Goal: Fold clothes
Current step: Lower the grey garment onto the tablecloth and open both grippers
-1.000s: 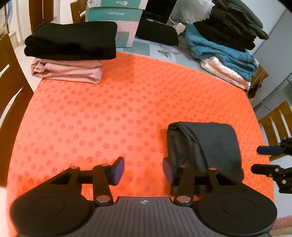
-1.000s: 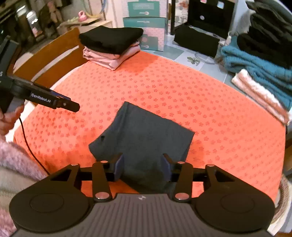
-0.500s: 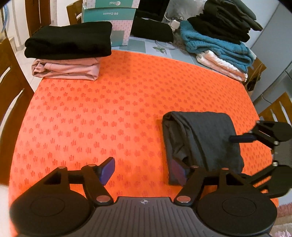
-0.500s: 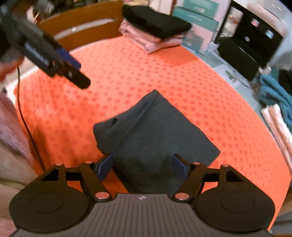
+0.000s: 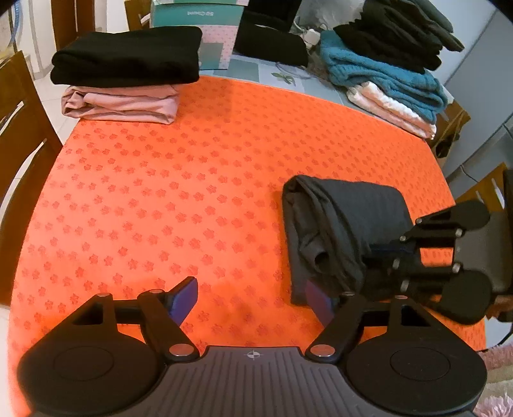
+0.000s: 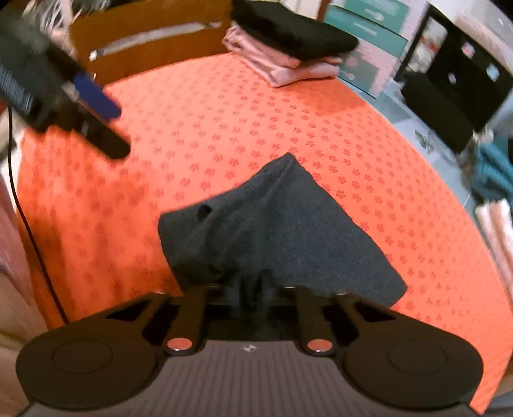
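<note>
A dark grey garment [image 5: 346, 224] lies folded into a thick bundle on the orange tablecloth [image 5: 192, 176], right of centre. My right gripper [image 6: 250, 288] is shut on the garment's [image 6: 272, 231] near edge, which bunches up between the pads. In the left wrist view the right gripper [image 5: 378, 256] comes in from the right onto the cloth's near right side. My left gripper [image 5: 251, 296] hovers low at the garment's near left corner. Its jaws are opening, with only tablecloth between them. The left gripper [image 6: 109, 125] also shows blurred at upper left in the right wrist view.
A black folded garment [image 5: 128, 57] sits on a pink one [image 5: 125, 104] at the far left corner. Teal, black and white clothes [image 5: 384, 73] are piled at the far right. Teal boxes [image 5: 195, 12] stand behind. Wooden chairs flank the table [image 5: 19, 128], [image 5: 487, 186].
My right gripper came down onto the grey garment's near edge and closed on it. The left gripper's jaws spread wider. The garment's near edge has bunched up.
</note>
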### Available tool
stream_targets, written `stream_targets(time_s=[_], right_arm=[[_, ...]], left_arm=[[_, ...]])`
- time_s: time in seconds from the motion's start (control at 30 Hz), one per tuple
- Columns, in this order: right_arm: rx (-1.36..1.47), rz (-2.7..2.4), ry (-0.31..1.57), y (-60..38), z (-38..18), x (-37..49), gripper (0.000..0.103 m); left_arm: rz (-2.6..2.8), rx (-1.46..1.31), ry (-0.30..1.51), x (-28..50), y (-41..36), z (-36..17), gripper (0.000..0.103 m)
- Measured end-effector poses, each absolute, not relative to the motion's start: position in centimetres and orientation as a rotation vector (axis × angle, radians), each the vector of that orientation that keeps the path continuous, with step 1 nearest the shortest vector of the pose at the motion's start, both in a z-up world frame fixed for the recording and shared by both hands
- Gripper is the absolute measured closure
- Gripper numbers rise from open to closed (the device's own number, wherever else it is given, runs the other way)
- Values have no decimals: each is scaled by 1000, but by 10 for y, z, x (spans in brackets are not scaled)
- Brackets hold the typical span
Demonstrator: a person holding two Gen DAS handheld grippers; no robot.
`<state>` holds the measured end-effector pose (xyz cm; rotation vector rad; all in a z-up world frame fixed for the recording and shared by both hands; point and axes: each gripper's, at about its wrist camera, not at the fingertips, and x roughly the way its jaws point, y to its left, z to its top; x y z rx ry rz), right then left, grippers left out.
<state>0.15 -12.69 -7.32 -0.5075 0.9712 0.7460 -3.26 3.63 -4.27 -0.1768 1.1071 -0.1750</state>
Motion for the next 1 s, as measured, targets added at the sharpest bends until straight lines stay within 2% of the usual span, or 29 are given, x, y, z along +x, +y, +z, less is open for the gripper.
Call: stream_targets(time_s=[0.47,1.0], right_arm=[[-218,567,831,-184,-8,58,100],[-46,238,844,-269,-28,113,102]], left_arm=[[-265,-143,1157,-23,11,-58,24],[-342,-71,1195,-1,-3,-73,24]])
